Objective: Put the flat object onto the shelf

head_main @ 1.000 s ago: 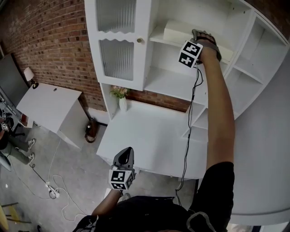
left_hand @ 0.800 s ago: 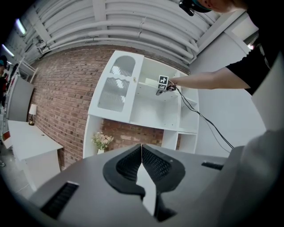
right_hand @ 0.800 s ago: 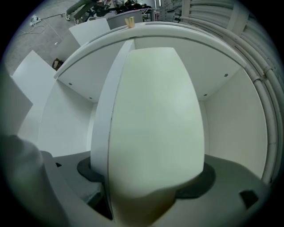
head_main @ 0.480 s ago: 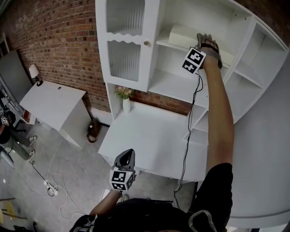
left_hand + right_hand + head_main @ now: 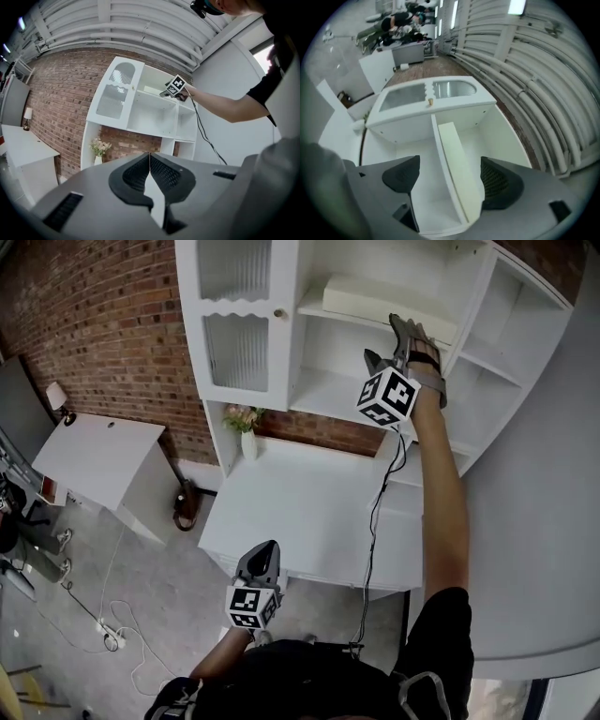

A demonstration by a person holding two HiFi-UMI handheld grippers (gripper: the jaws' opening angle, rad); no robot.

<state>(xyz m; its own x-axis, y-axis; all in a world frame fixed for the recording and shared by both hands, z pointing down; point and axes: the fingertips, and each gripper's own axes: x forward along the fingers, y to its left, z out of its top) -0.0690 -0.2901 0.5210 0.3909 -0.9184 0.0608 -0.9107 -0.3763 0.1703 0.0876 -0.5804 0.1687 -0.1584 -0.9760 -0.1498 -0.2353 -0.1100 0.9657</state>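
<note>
Both right gripper (image 5: 382,339) fingers gape at the shelved flat object (image 5: 384,298); left gripper (image 5: 265,555) fingers meet (vase (image 5: 248,447), seemingly, below).

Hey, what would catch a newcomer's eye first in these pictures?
The raised right gripper, jaws apart and empty, in front of the white shelf unit, where the pale flat object lies on the top shelf. Low in the head view, the left gripper is shut and empty.

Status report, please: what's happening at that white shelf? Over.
Right gripper open, empty. Left gripper shut, empty, held low. Flat board lies on the upper shelf, clear of both grippers. Nothing blocking.
</note>
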